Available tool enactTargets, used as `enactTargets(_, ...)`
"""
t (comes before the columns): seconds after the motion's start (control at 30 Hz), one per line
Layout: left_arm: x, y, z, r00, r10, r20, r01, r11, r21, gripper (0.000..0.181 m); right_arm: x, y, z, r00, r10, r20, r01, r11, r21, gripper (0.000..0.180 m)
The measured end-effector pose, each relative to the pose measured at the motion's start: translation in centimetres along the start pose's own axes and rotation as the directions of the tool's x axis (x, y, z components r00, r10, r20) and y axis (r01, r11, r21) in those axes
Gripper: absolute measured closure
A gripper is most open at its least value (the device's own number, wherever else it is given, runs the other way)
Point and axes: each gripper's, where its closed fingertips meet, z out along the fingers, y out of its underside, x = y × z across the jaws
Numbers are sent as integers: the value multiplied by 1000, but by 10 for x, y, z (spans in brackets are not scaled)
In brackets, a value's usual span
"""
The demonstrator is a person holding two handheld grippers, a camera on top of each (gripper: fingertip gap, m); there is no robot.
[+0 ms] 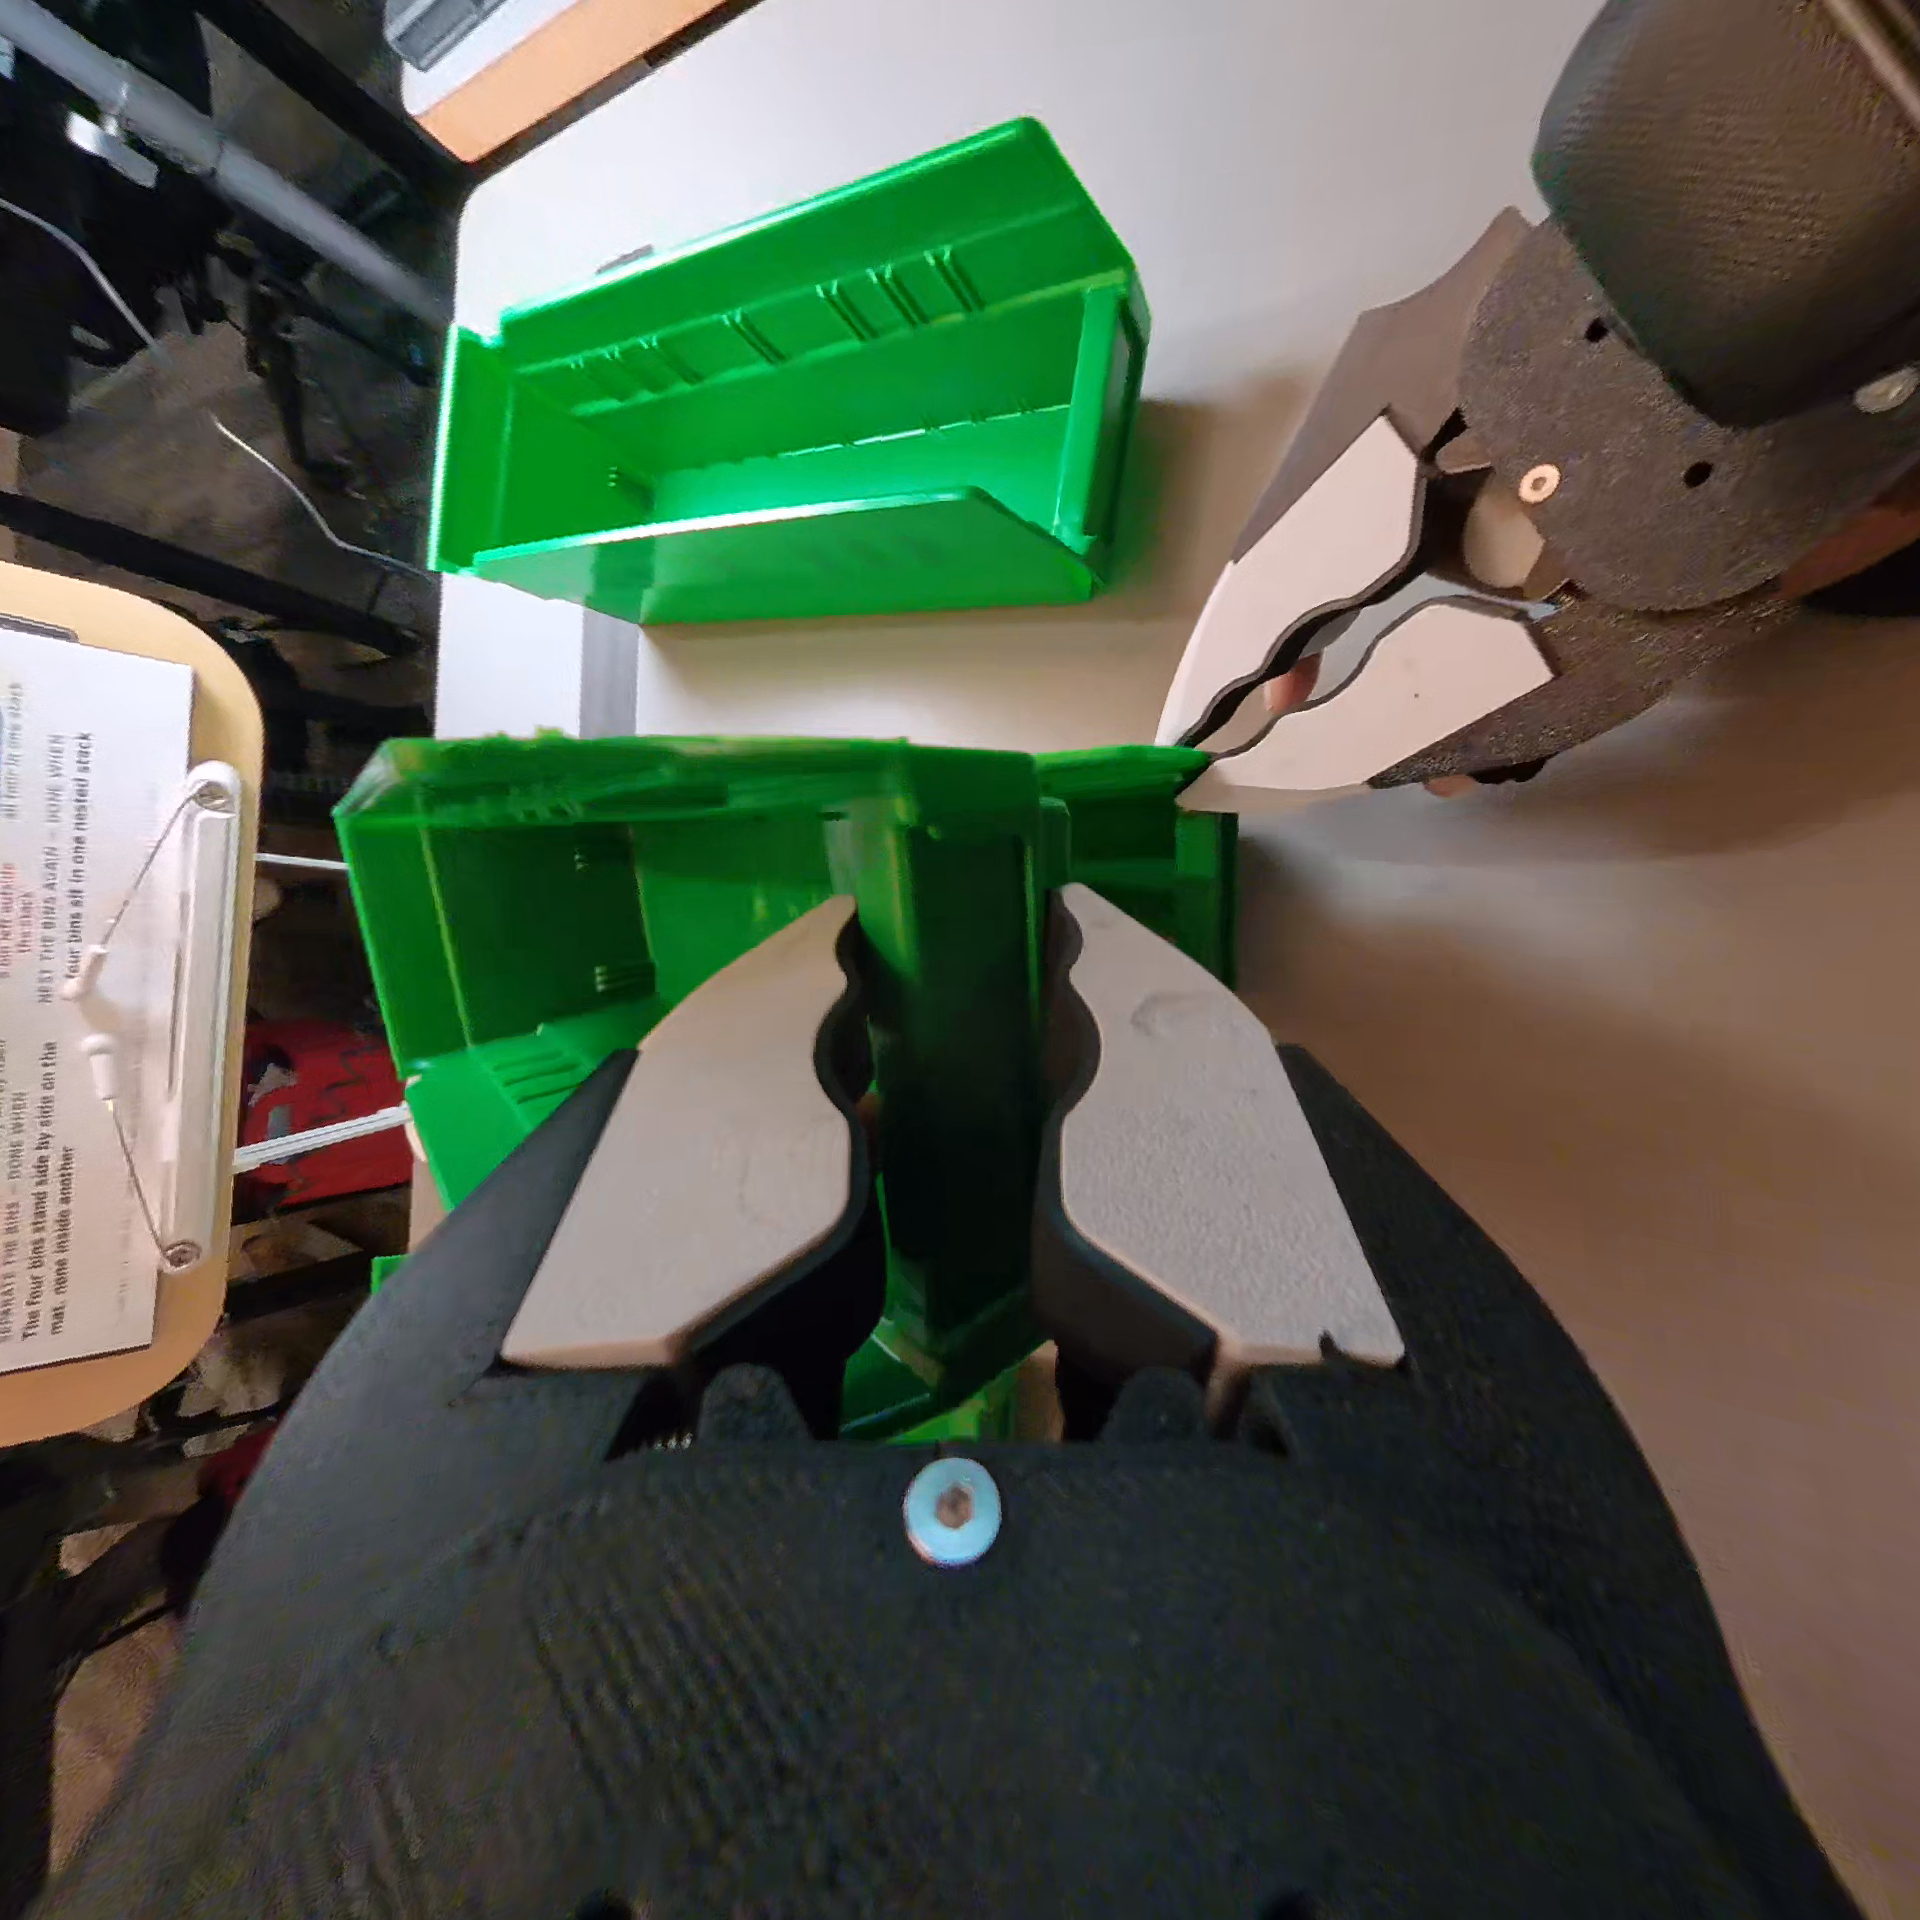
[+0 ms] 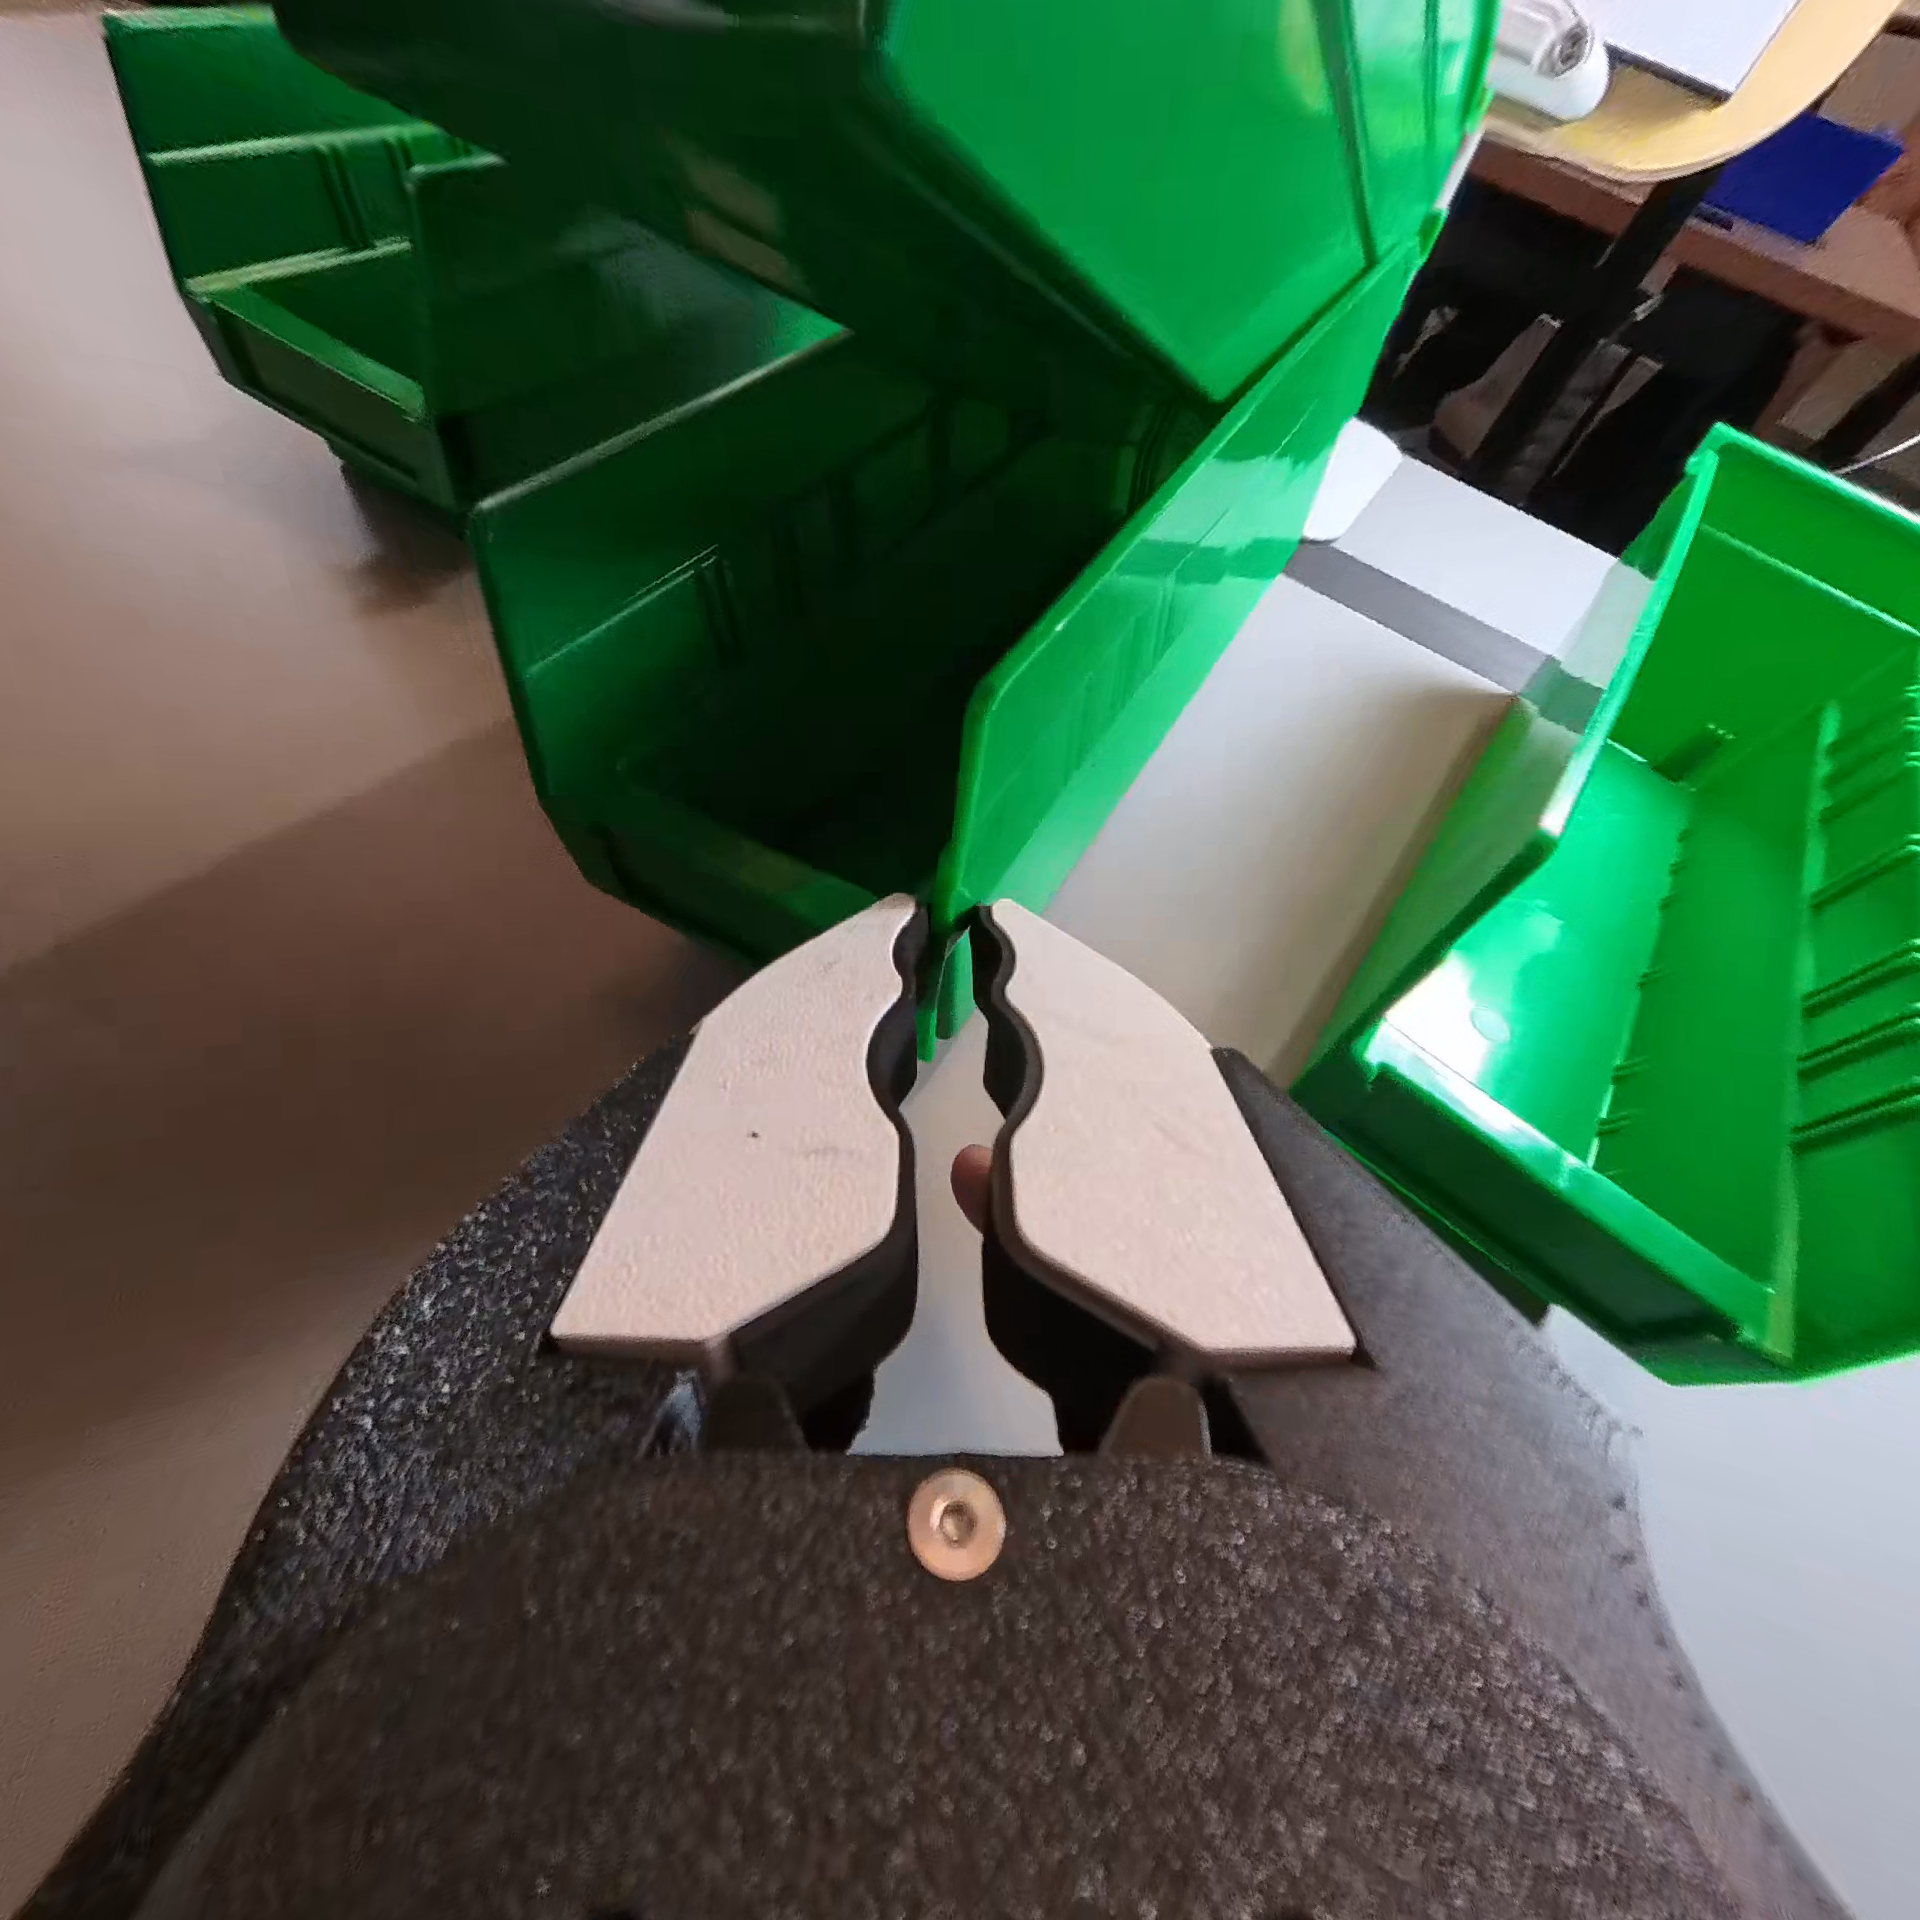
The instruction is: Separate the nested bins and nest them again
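Several green plastic bins are on the table. My left gripper (image 1: 956, 904) is shut on a thick wall of one green bin (image 1: 956, 1091). In the right wrist view this bin (image 2: 1143, 187) hangs tilted, partly inside a lower bin (image 2: 1122, 644). My right gripper (image 2: 951, 914) is shut on the thin side-wall corner of that lower bin. It also shows in the left wrist view (image 1: 1184, 769), pinching the lower bin's corner (image 1: 1122, 779). A separate empty bin (image 1: 790, 436) stands beyond and shows at right in the right wrist view (image 2: 1558, 987). Another bin (image 2: 291, 291) sits at the far left.
The bins rest on a pale table top (image 1: 1558, 1039). Its edge (image 1: 447, 665) runs close behind the bins, with dark clutter and cables past it. A clipboard with a printed sheet (image 1: 94, 987) sits off the table edge. A person's finger (image 2: 971, 1184) shows under my right gripper. The gap from one gripper's tips to the other's is roughly 12 cm.
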Motion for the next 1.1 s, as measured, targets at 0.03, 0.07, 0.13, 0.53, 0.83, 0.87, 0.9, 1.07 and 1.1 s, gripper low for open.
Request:
enactTargets(0.03, 0, 1, 0, 1000, -3, -6, 3, 1000, -1, 150, 0, 0, 0, 1000, 1, -8, -1, 1000, -4, 172)
enactTargets(0.07, 0, 1, 0, 1000, -4, -7, 4, 1000, 4, 150, 1, 0, -2, 1000, -2, -29, 2, 1000, -10, 172)
enactTargets(0.13, 0, 1, 0, 1000, -14, 1, 13, 1000, 12, 150, 8, -1, -6, 996, -10, -89, 8, 1000, -18, 174)
enactTargets(0.53, -41, -25, -47, 965, 24, 260, -71, 983, 172, 150, 24, 18, -4, 985, 133, -106, -140, 988, -66, 175)
enactTargets(0.83, -35, 32, -38, 972, -4, 233, -3, 1000, 30, 150, 32, -1, -16, 984, 96, -147, -97, 995, 6, 156)
enactTargets(0.87, -33, 40, -34, 974, -5, 226, 2, 1000, 14, 150, 35, -5, -19, 983, 80, -163, -79, 997, 17, 154)
enactTargets(0.9, -31, 48, -29, 976, -5, 218, 6, 1000, -3, 150, 37, -9, -22, 982, 64, -177, -60, 998, 31, 152)
enactTargets(1.07, -12, 80, -3, 984, 25, 179, -9, 996, -91, 150, 47, -30, -38, 978, 38, -206, -19, 995, 97, 141)
enactTargets(1.1, -8, 85, 3, 984, 35, 174, -16, 994, -107, 150, 49, -33, -42, 977, 45, -207, -23, 994, 108, 138)
